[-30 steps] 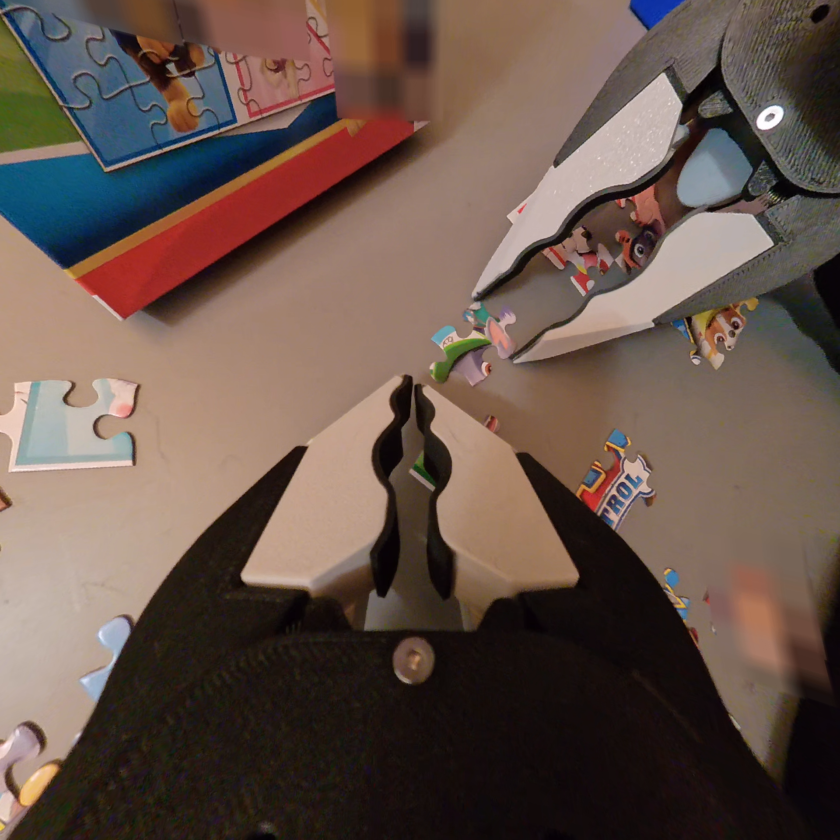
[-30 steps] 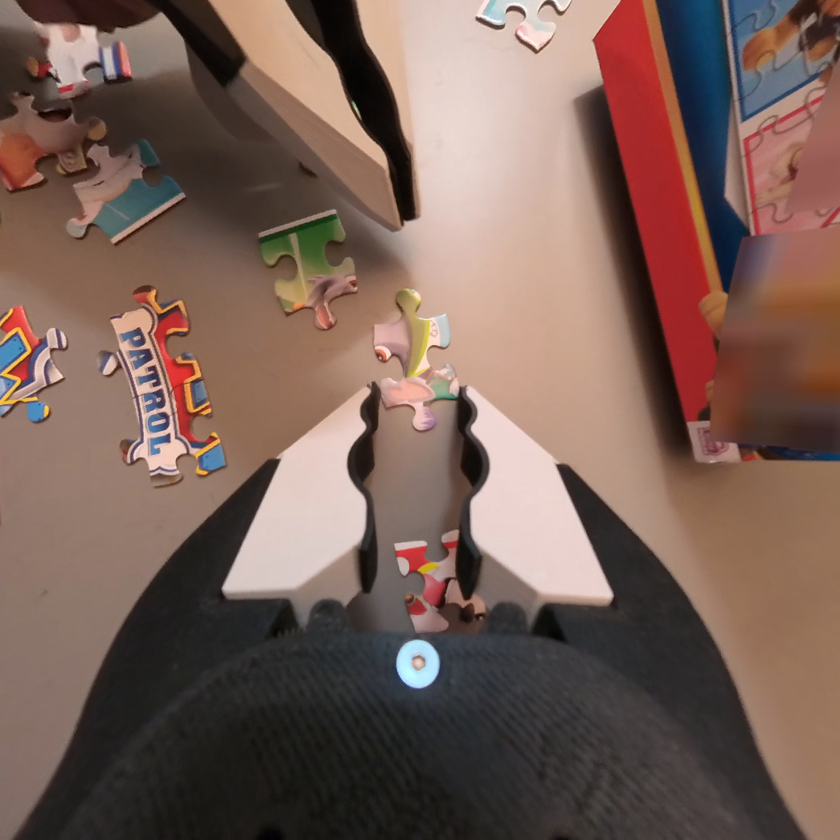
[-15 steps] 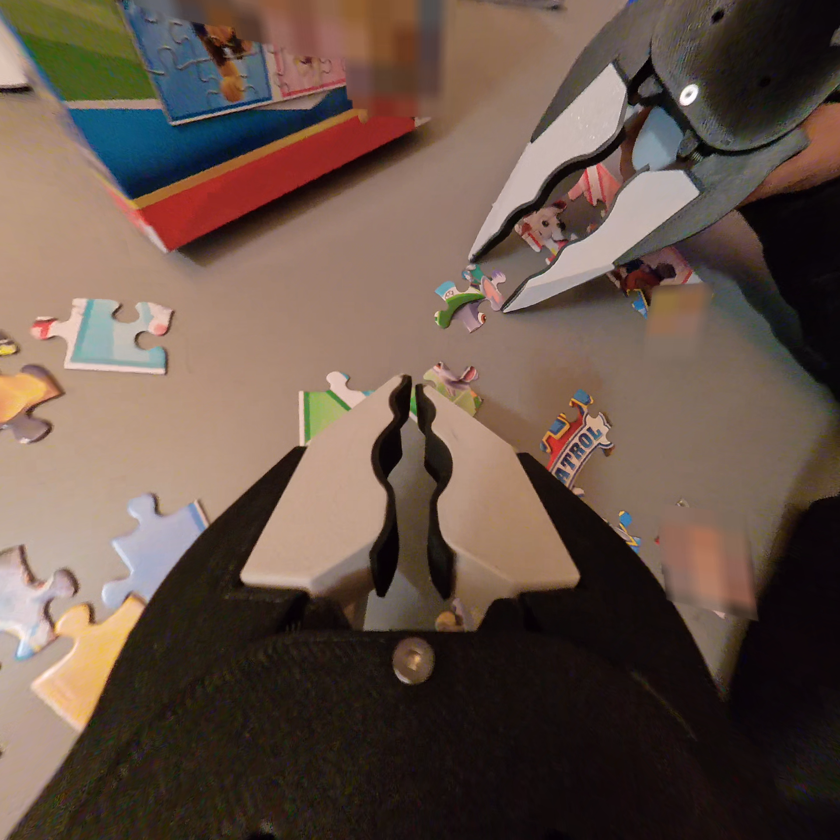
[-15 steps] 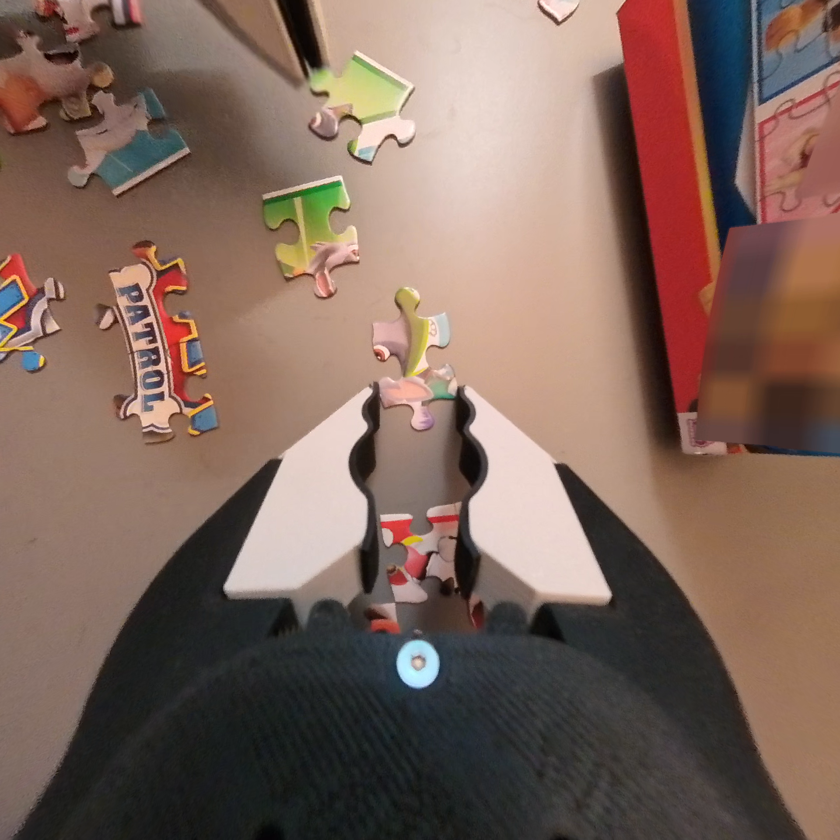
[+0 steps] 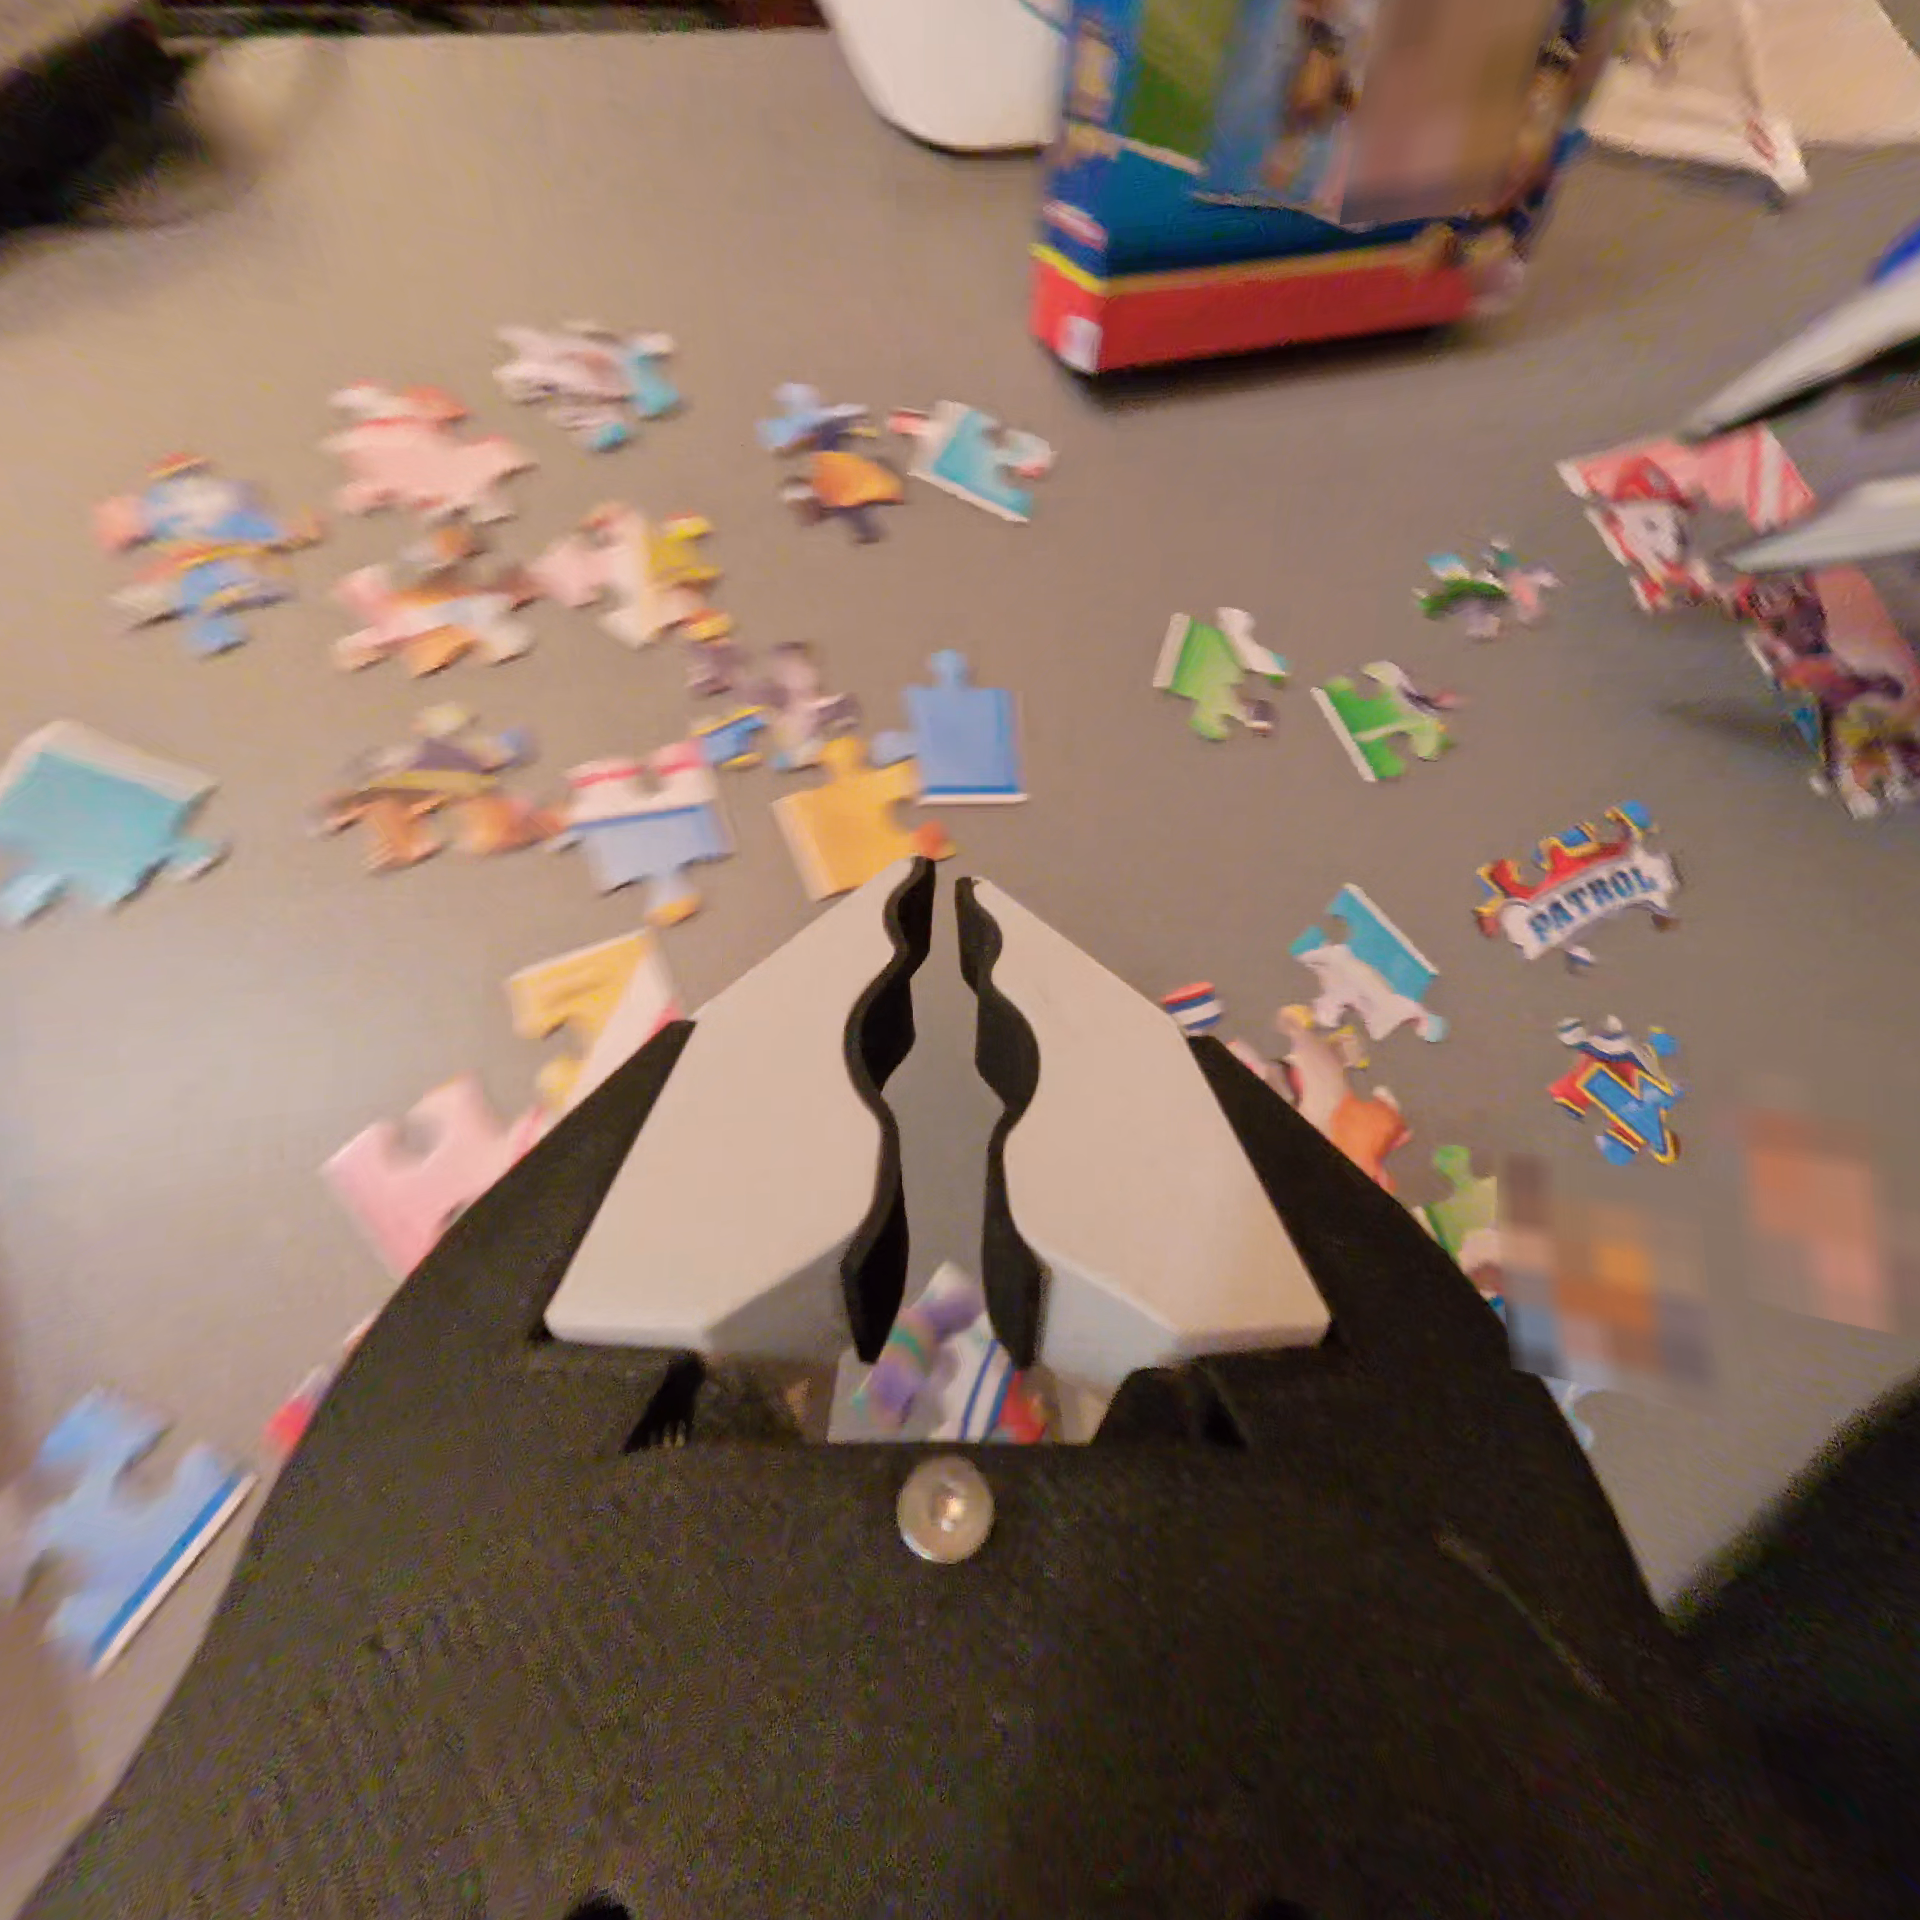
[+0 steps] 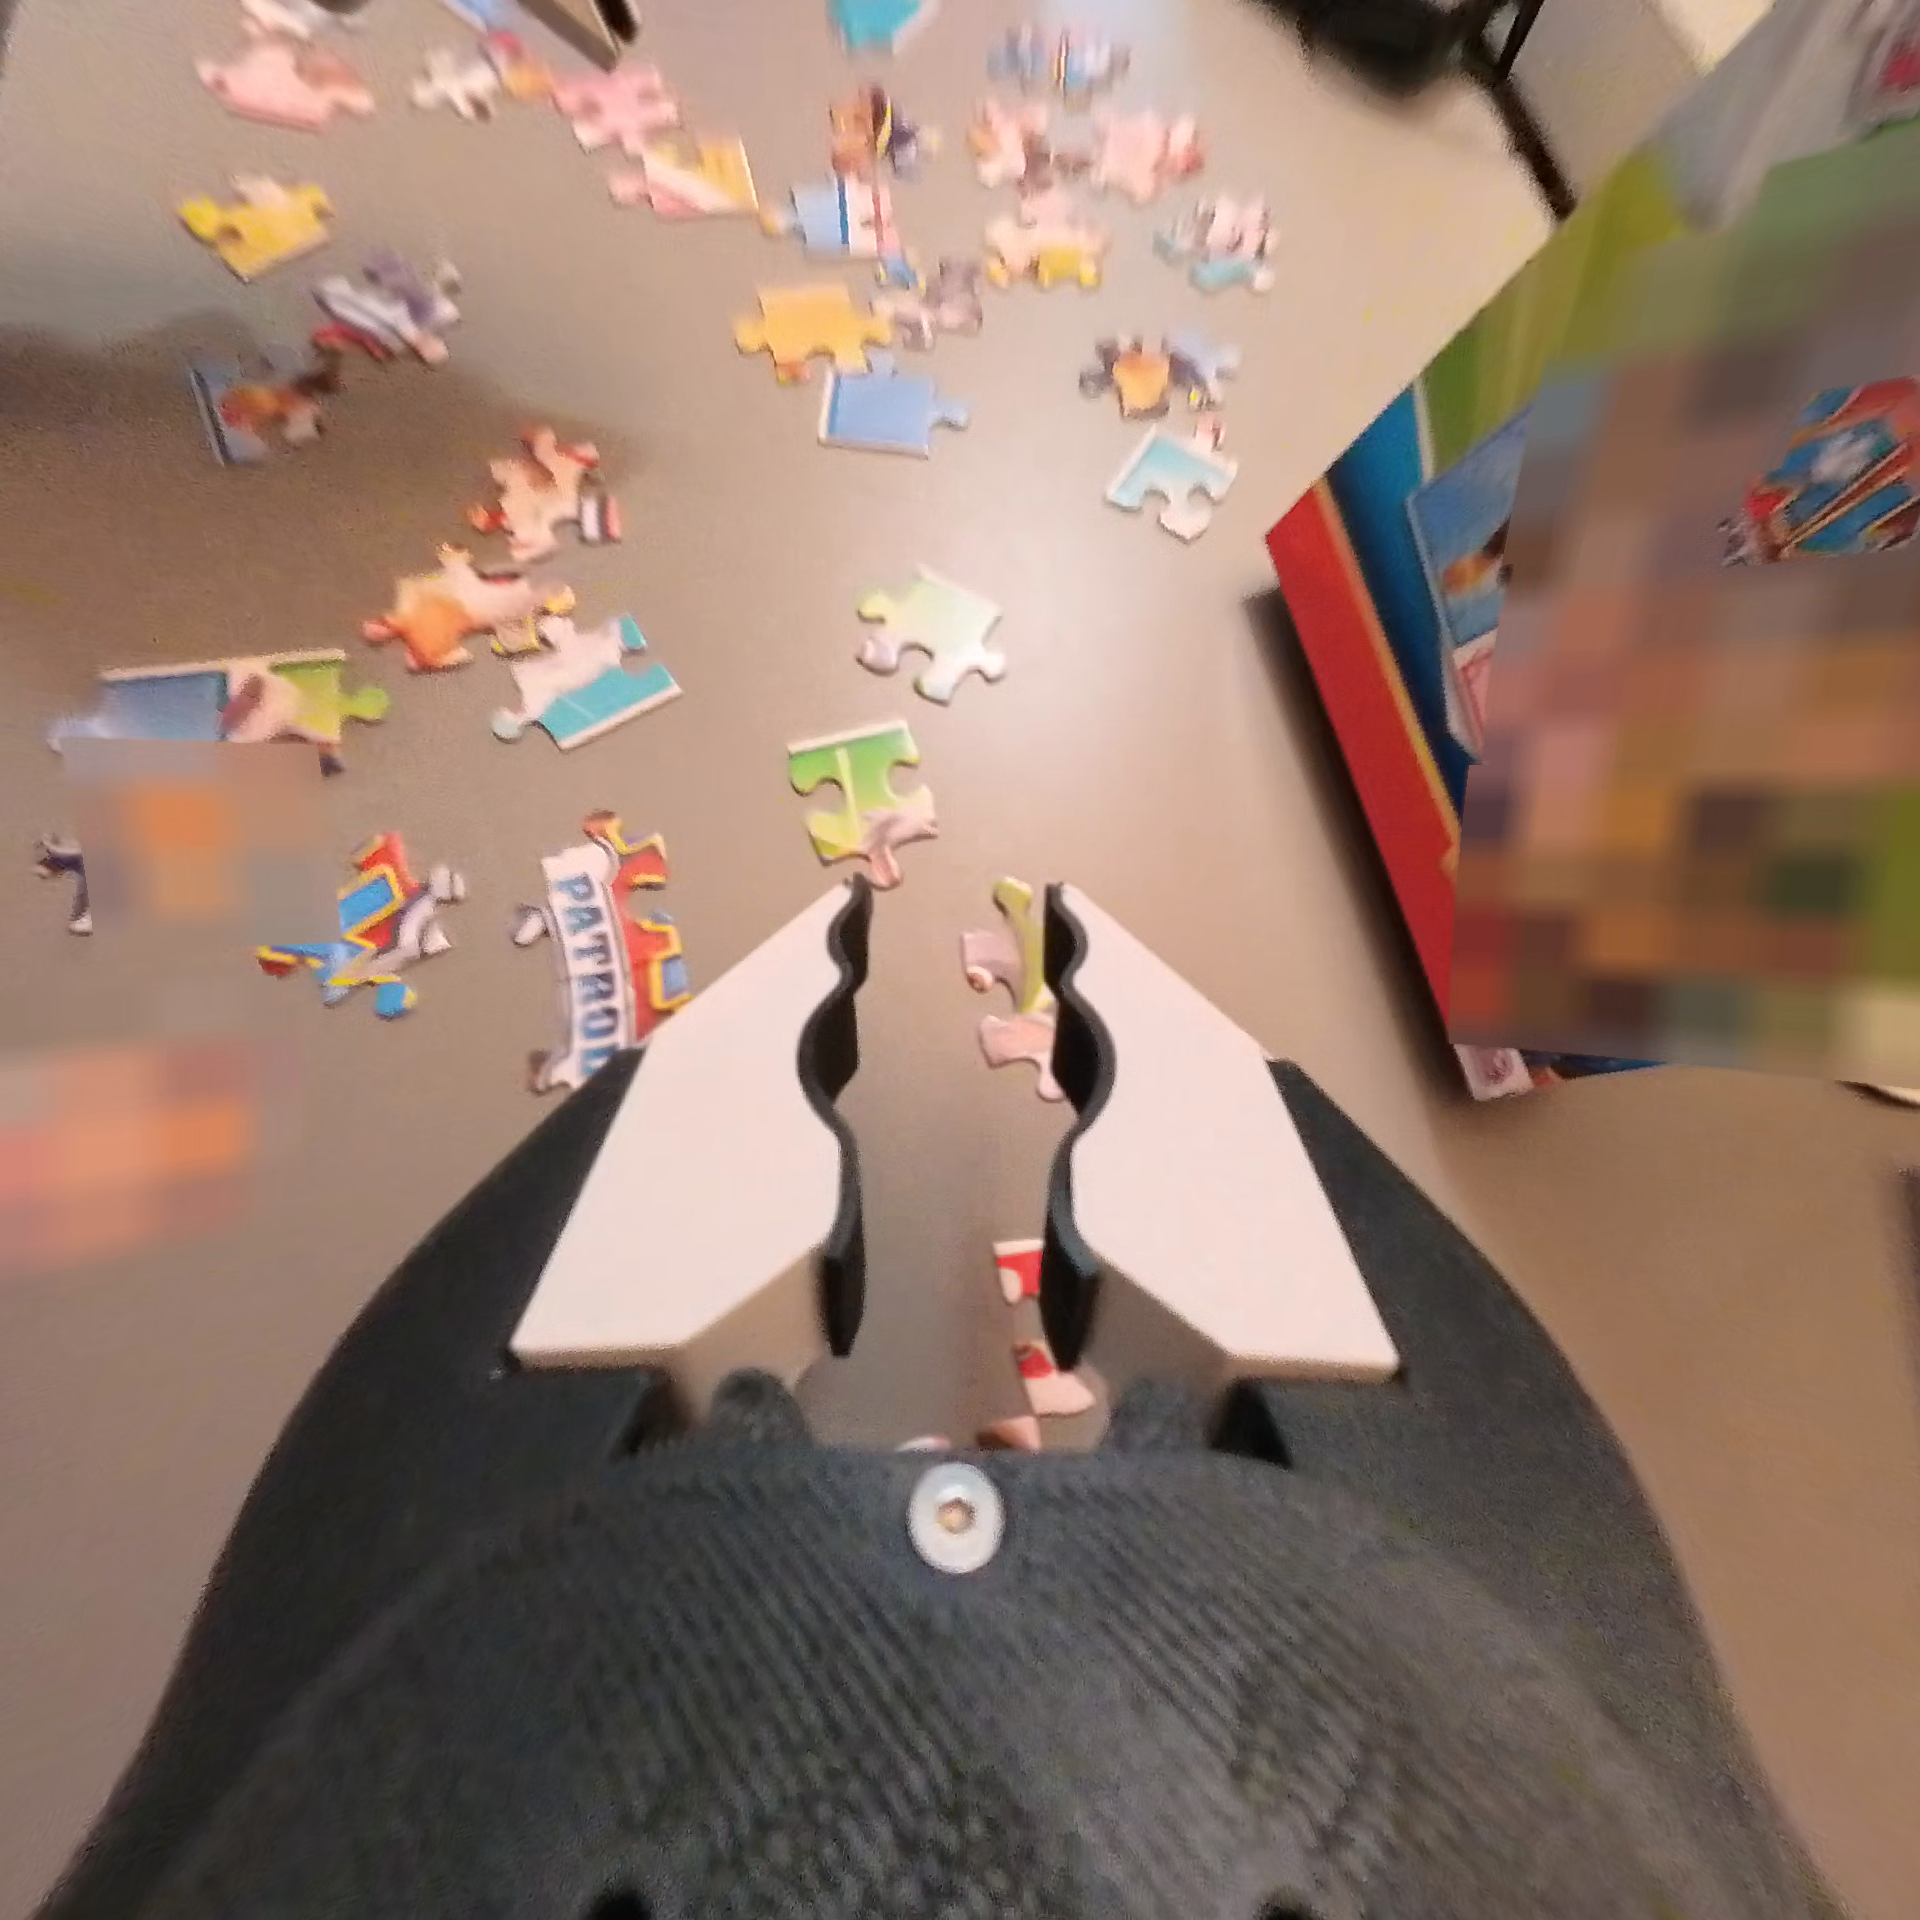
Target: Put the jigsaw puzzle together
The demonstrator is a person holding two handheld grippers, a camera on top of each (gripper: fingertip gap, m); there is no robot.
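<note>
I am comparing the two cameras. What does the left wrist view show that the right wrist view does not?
Only the left wrist view shows the white object behind the box and the left gripper with its fingers nearly closed. Only the right wrist view shows the right gripper from behind, fingers apart, empty. Both show the puzzle box, the grey table and scattered puzzle pieces.

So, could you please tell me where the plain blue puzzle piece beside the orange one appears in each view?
Left wrist view: blue piece lies centre, just beyond the gripper's fingertips.
Right wrist view: it lies upper centre, far ahead.
Shared landmark: the red-edged puzzle box.
</note>
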